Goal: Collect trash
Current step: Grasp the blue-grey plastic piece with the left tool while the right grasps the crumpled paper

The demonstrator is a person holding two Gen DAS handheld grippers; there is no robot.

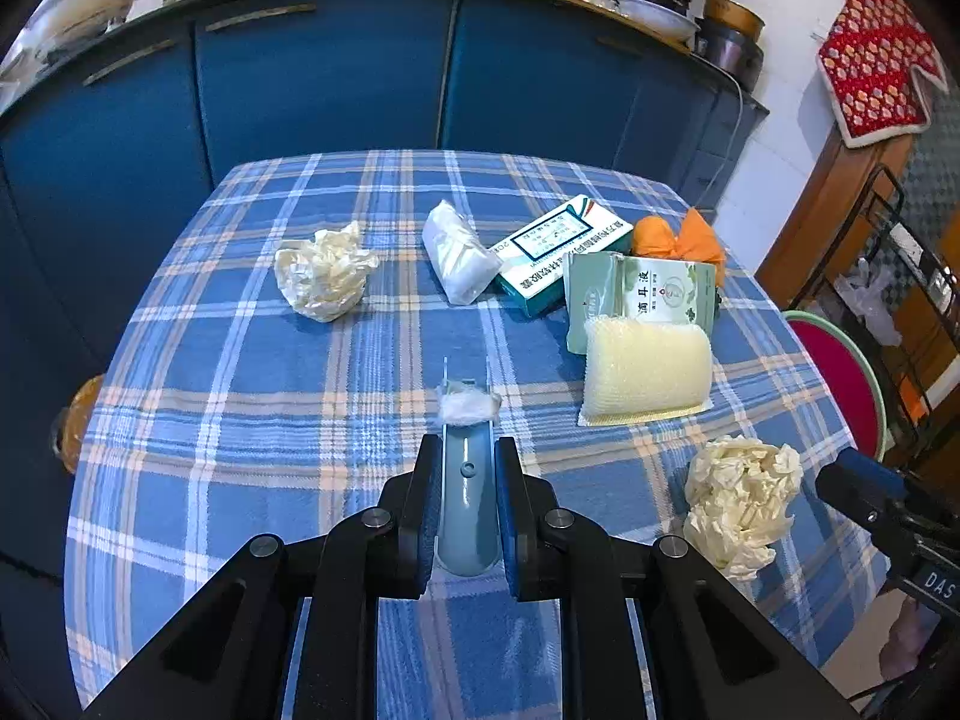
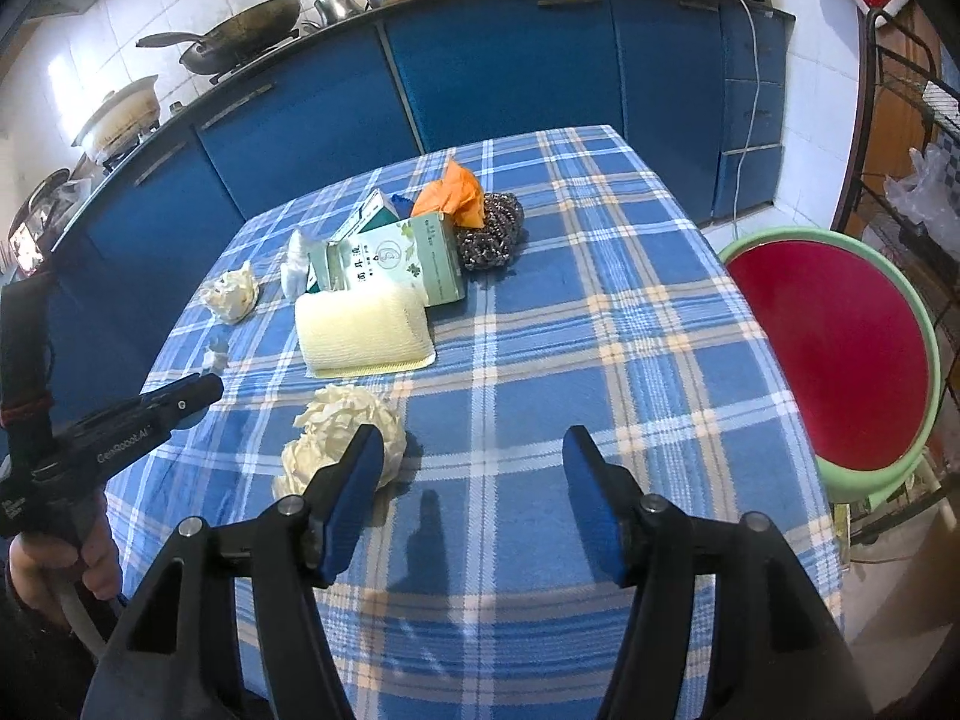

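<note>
My left gripper [image 1: 468, 456] is shut on a grey-blue pair of tongs [image 1: 467, 480], whose tips hold a small white wad of tissue [image 1: 468, 405] just above the checked tablecloth [image 1: 252, 420]. A crumpled cream paper ball [image 1: 741, 498] lies to its right, at the near edge; in the right wrist view this ball [image 2: 342, 426] sits just beyond my right gripper's left finger. My right gripper [image 2: 474, 450] is open and empty above the cloth. Another crumpled paper [image 1: 324, 273] lies at the far left, also in the right wrist view [image 2: 231, 297]. A white folded packet [image 1: 459, 252] lies mid-table.
A yellow sponge [image 1: 648, 369], a pale green box [image 1: 642, 288], a teal-and-white box [image 1: 558, 249], an orange bag [image 1: 678, 237] and a steel scourer [image 2: 492, 231] crowd the far right. A red stool [image 2: 834, 354] stands right of the table. Blue cabinets [image 1: 324, 78] lie behind.
</note>
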